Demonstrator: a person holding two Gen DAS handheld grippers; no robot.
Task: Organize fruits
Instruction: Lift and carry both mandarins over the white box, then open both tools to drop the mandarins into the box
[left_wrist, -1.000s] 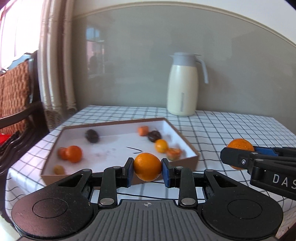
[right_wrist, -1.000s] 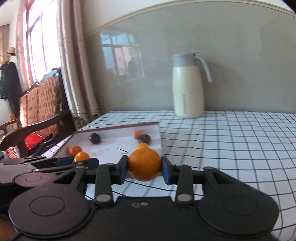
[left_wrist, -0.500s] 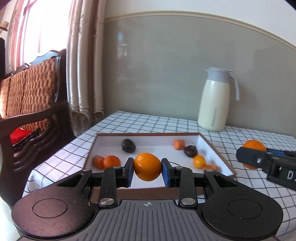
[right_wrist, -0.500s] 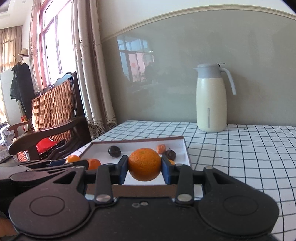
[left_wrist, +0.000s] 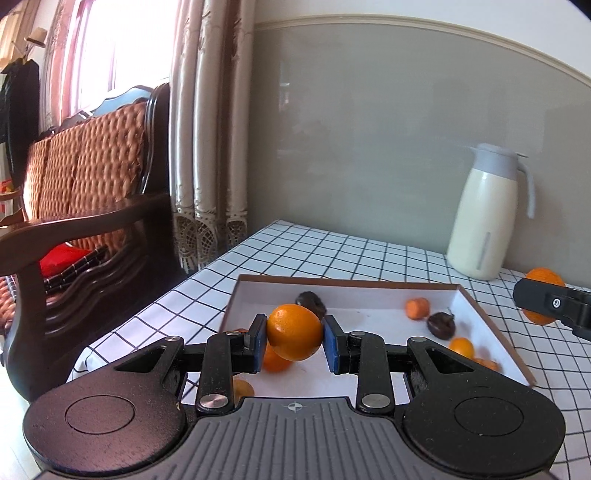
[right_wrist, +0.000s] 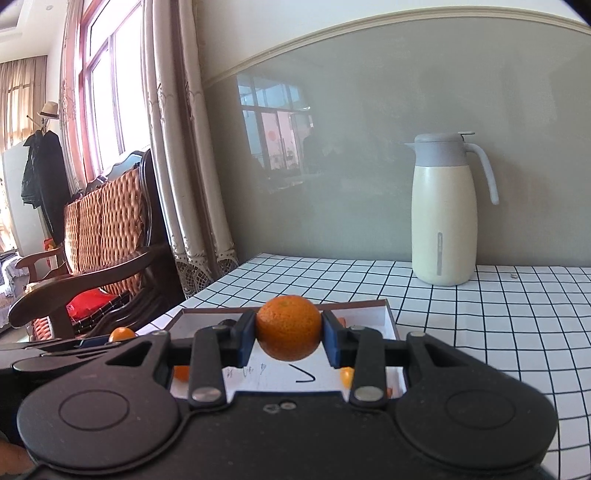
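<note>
My left gripper (left_wrist: 294, 338) is clamped on a smooth orange (left_wrist: 294, 331), its blue pads pressed to either side, low in the middle of the left wrist view. My right gripper (right_wrist: 289, 330) is clamped the same way on a pebbly mandarin (right_wrist: 288, 328), centre of the right wrist view. Both fruits hang in the air above the near end of the shallow white tray (left_wrist: 491, 328) with its brown rim.

Inside the tray lie several small orange fruits (left_wrist: 417, 308) and two dark fruits (left_wrist: 441, 325); I cannot name these more closely. The tray sits on the counter (right_wrist: 480, 314), which is covered in a black-and-white checked cloth.

I judge this to be the carrying step: both fruits are picked up and brought over the tray, not yet set down. Next, each gripper needs lowering to a bare patch of the tray floor, clear of the loose fruit, before letting go, so nothing rolls.

A cream thermos jug (right_wrist: 443, 214) stands by the wall at the right. Faint pen marks on the tray floor under my right gripper are unreadable, and I see no brand or label.
</note>
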